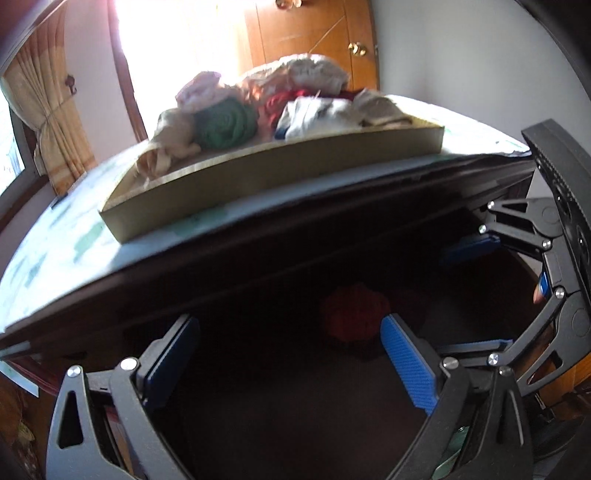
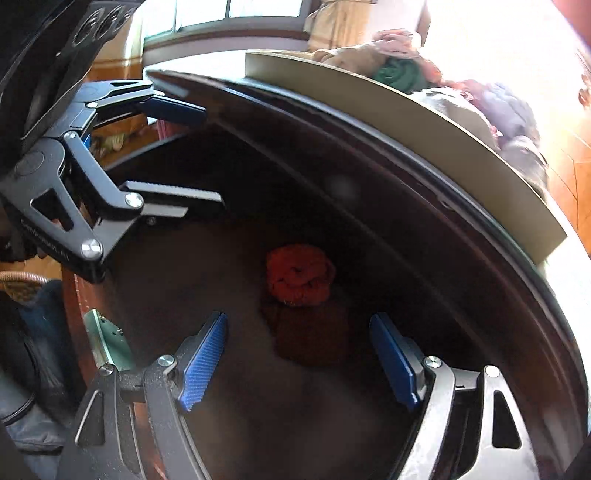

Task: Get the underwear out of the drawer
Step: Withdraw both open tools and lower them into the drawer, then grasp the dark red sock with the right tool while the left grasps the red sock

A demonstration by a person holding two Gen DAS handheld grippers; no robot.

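A red rolled piece of underwear (image 1: 354, 314) (image 2: 301, 275) lies alone on the dark floor of the open drawer (image 1: 277, 413) (image 2: 295, 413). My left gripper (image 1: 291, 354) hovers just in front of it, jaws wide open and empty. It also shows at the upper left of the right wrist view (image 2: 192, 155). My right gripper (image 2: 299, 354) points steeply down at the roll from close by, open, with nothing between its blue pads (image 2: 205, 362). In the left wrist view it (image 1: 469, 295) comes in from the right edge, beside the roll.
Above the drawer, on the dresser top (image 1: 55, 251), stands a shallow cardboard tray (image 1: 258, 173) (image 2: 443, 140) holding several rolled garments, among them a green one (image 1: 225, 123) (image 2: 399, 74). Curtains (image 1: 48, 110) and a wooden door (image 1: 314, 33) stand behind.
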